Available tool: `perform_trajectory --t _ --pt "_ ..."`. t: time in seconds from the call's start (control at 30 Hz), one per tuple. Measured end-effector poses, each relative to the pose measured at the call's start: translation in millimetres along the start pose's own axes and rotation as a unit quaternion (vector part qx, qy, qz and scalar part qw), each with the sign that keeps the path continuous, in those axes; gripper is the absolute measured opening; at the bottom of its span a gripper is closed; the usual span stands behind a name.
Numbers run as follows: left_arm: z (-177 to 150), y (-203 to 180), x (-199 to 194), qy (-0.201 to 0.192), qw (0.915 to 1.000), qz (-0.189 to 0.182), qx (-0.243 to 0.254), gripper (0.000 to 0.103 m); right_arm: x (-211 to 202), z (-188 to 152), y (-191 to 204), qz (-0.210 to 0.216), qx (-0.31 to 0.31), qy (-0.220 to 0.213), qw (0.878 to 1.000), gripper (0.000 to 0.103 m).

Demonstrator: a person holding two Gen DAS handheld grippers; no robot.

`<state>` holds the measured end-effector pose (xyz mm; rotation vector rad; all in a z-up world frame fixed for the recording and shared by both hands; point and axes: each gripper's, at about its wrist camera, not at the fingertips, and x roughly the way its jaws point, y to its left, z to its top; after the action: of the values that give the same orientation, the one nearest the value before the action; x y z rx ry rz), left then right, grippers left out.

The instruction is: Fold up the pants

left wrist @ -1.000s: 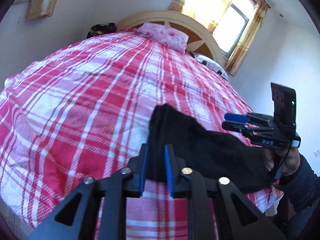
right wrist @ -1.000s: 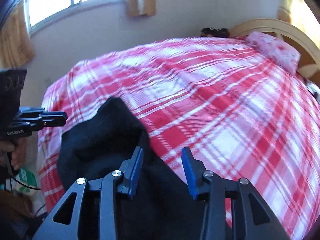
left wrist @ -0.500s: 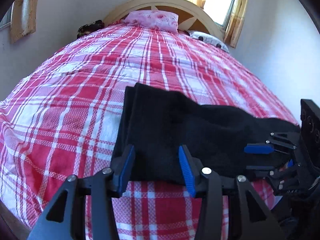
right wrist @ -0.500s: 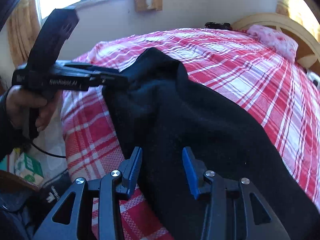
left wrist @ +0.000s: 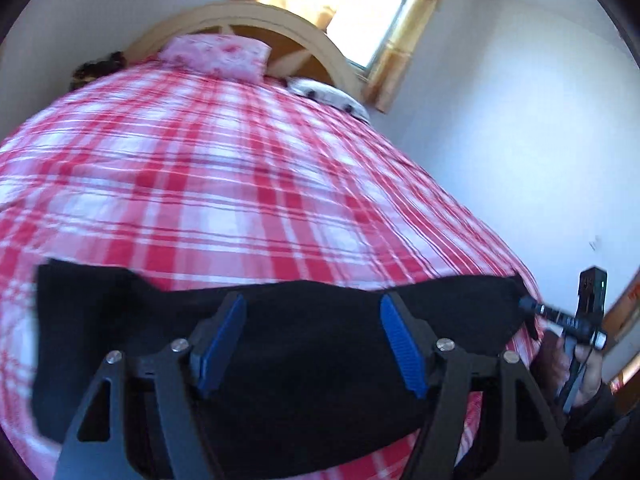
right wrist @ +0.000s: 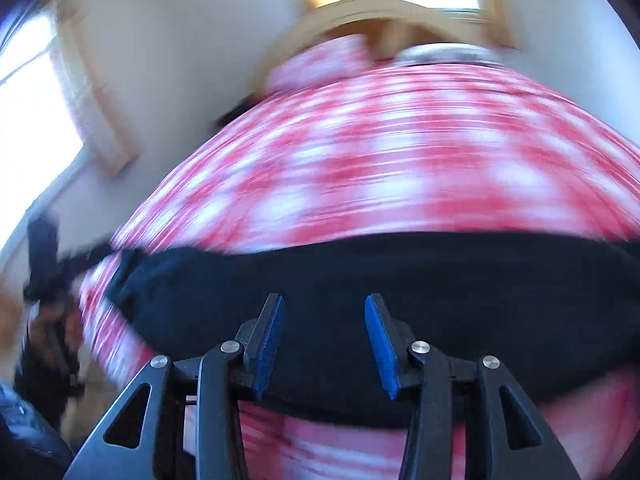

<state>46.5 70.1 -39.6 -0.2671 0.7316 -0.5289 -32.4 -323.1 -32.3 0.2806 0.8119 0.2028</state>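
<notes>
The black pants (left wrist: 312,360) lie on the bed (left wrist: 224,184), near its foot edge, spread out in a long band from side to side. The bed has a red and white checked cover. Some checked cover shows below the pants too, at the bottom of both views.

The left claw (left wrist: 312,340) is above the pants with its two blue pads (left wrist: 222,340) wide apart. It is open and holds nothing — the black cloth shows between the pads.

The right claw (right wrist: 322,340) is above the pants (right wrist: 400,280) as well. Its blue pads (right wrist: 268,344) are apart, so it is open and holds nothing. This view is very blurry, and the bed (right wrist: 380,168) looks smeared.

In the left view, the right claw (left wrist: 532,306) shows at the far right side, in a hand (left wrist: 588,376). Its dark tip is right at the end corner of the pants. It is too small and blurred there to tell if it touches the cloth.

In the right view, a dark shape at the far left is the left claw (right wrist: 86,258), but it is only a blur.

At the head of the bed a pink pillow (left wrist: 216,54) leans by a rounded wooden headboard (left wrist: 248,16). A bright window (left wrist: 368,28) with yellow curtains is behind it.
</notes>
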Motion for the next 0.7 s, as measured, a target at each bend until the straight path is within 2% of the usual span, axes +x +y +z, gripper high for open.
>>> perform_trajectory --t 0.03,0.1,0.17,0.3,0.4,0.57,0.6,0.63,0.67,0.7 --pt "0 -12 14 0.013 0.9998 -0.010 0.012 0.075 -22 -1 -32 -0.042 0.037 -0.022 0.998 0.044" --pt "0 -29 29 0.029 0.9989 -0.026 0.026 0.075 -47 -3 -69 -0.107 0.071 -0.041 0.991 0.044" --pt "-1 -44 44 0.041 0.9976 -0.038 0.042 0.075 -79 -9 -117 -0.180 0.121 -0.064 0.974 0.044" --pt "-6 -64 64 0.062 0.9955 -0.031 0.064 0.075 -105 -16 -188 -0.247 0.189 -0.070 0.948 0.044" --pt "-14 -69 72 0.080 0.9941 -0.017 0.071 0.075 -103 -15 -217 -0.258 0.206 -0.065 0.942 0.044" --pt "-23 -66 84 0.106 0.9921 0.005 0.067 0.075 -82 -10 -235 -0.243 0.200 -0.054 0.948 0.042" --pt "-24 -65 85 0.109 0.9920 0.005 0.064 0.075 -80 -11 -235 -0.237 0.197 -0.054 0.950 0.025" --pt "-25 -64 85 0.109 0.9921 0.005 0.062 0.075 -77 -9 -232 -0.230 0.187 -0.051 0.954 0.016" --pt "-25 -64 86 0.109 0.9922 0.005 0.061 0.075 -74 -10 -231 -0.235 0.178 -0.050 0.954 0.014" --pt "-26 -65 86 0.109 0.9920 0.006 0.062 0.075 -73 -9 -230 -0.241 0.167 -0.050 0.955 0.007"
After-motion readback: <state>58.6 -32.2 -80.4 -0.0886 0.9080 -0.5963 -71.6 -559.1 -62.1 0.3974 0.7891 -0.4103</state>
